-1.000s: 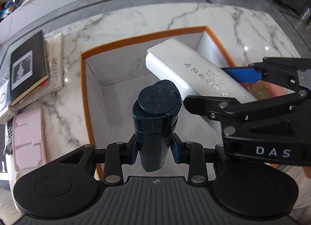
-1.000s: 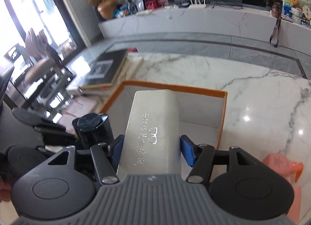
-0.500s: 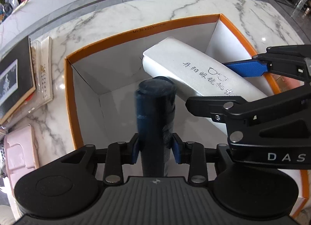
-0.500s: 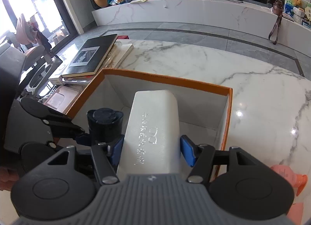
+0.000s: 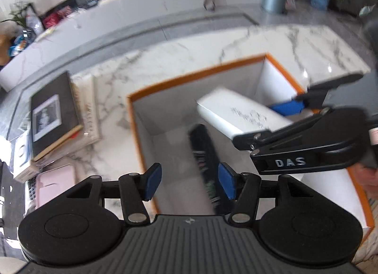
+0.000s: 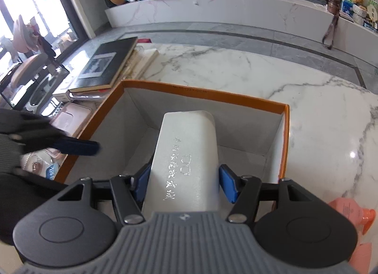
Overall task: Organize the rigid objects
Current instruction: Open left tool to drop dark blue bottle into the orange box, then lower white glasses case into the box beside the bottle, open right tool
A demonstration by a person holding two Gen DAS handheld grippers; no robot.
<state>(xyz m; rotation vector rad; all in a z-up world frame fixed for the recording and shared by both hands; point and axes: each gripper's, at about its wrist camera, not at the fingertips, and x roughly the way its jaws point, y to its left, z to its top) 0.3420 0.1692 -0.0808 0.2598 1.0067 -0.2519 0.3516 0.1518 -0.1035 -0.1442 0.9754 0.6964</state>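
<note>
An orange-rimmed box (image 5: 179, 80) with a pale inside stands on the marble table; it also shows in the right wrist view (image 6: 203, 92). My left gripper (image 5: 189, 183) is open over the box's left part. A dark bottle (image 5: 205, 158), blurred, lies inside the box close to the right pad, free of the left pad. My right gripper (image 6: 183, 180) is shut on a white glasses case (image 6: 189, 153) with silver lettering and holds it over the box. The case also shows in the left wrist view (image 5: 238, 113).
A dark book (image 5: 53, 115) on a stack lies left of the box, with a pink case (image 5: 55, 184) in front of it. A peach pump bottle (image 6: 349, 212) lies on the table right of the box. The table's far edge meets grey floor.
My left gripper opened and let go of the dark bottle, which dropped into the box, then pulled back and left. My right gripper still holds the white case over the box.
</note>
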